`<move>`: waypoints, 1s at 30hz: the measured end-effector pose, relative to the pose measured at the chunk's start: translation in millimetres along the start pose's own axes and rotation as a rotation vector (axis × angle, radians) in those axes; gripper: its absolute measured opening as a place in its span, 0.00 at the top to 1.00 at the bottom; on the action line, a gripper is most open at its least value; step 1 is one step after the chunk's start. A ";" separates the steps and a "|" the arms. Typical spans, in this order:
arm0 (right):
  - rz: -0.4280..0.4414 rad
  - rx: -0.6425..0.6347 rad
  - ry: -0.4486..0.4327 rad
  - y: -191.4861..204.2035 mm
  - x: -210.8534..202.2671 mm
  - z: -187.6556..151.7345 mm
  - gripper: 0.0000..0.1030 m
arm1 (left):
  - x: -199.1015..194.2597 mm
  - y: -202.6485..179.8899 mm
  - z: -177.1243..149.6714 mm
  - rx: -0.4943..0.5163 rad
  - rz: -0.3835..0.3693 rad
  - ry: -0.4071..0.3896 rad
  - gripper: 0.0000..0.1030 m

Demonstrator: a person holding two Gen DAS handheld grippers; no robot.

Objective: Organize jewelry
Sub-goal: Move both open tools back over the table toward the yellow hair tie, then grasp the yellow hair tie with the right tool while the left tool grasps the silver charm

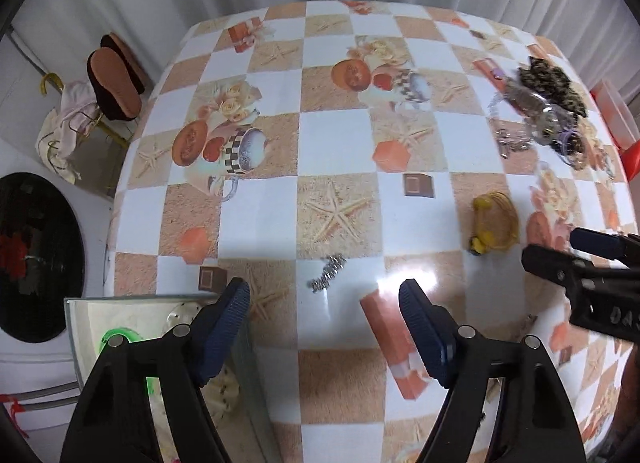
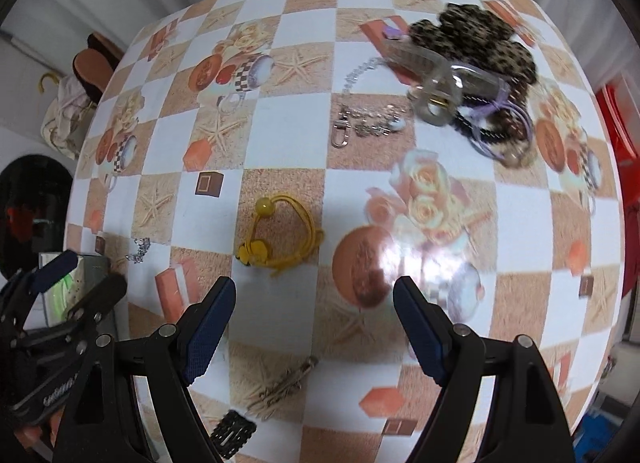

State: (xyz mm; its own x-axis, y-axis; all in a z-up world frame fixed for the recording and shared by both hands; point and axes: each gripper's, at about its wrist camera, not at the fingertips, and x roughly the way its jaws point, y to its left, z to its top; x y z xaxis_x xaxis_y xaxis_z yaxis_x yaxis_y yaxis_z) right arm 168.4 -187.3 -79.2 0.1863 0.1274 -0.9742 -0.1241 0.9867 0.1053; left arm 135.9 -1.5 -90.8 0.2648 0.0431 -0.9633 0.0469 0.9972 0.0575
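Observation:
My left gripper (image 1: 324, 301) is open and empty, just right of a glass box (image 1: 160, 343) that holds a green ring (image 1: 120, 333) and pearly pieces. A small silver chain (image 1: 329, 273) lies just beyond its fingers. My right gripper (image 2: 314, 301) is open and empty above the table, just short of a yellow hair tie (image 2: 280, 235), which also shows in the left wrist view (image 1: 494, 223). A silver keychain (image 2: 362, 123) and a pile of scrunchies, clips and hair bands (image 2: 472, 63) lie farther back. A slim hair pin (image 2: 286, 383) and a black studded clip (image 2: 232, 433) lie under the right gripper.
The table (image 1: 340, 143) has a checkered printed cloth. A chair with slippers and cloth (image 1: 108, 83) stands off its left edge, beside a round black tray (image 1: 36, 255). A red container (image 2: 624, 123) sits at the right edge. White curtains hang behind.

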 end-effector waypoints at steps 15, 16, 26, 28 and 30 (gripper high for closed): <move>-0.050 -0.139 -0.012 25.6 33.2 15.3 0.19 | 48.7 6.8 6.7 -0.008 0.030 0.053 0.20; -0.058 -0.146 -0.012 27.5 36.0 16.0 0.19 | 49.6 7.3 7.7 -0.013 0.021 0.053 0.20; -0.147 -0.190 -0.042 40.6 44.4 13.9 0.30 | 50.4 0.2 9.6 -0.002 -0.063 0.047 0.48; -0.145 -0.187 -0.047 39.7 42.5 14.0 0.39 | 49.1 -4.2 8.1 0.008 -0.070 0.042 0.64; -0.143 -0.187 -0.051 38.4 40.0 14.6 0.56 | 48.7 -6.5 7.1 0.007 -0.089 0.045 0.81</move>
State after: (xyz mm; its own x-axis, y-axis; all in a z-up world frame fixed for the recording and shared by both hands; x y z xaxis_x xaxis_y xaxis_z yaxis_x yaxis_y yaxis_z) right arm 185.3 -142.8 -111.3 0.2635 -0.0025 -0.9647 -0.2702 0.9598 -0.0763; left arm 155.3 -6.4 -136.2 0.2159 -0.0430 -0.9755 0.0749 0.9968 -0.0273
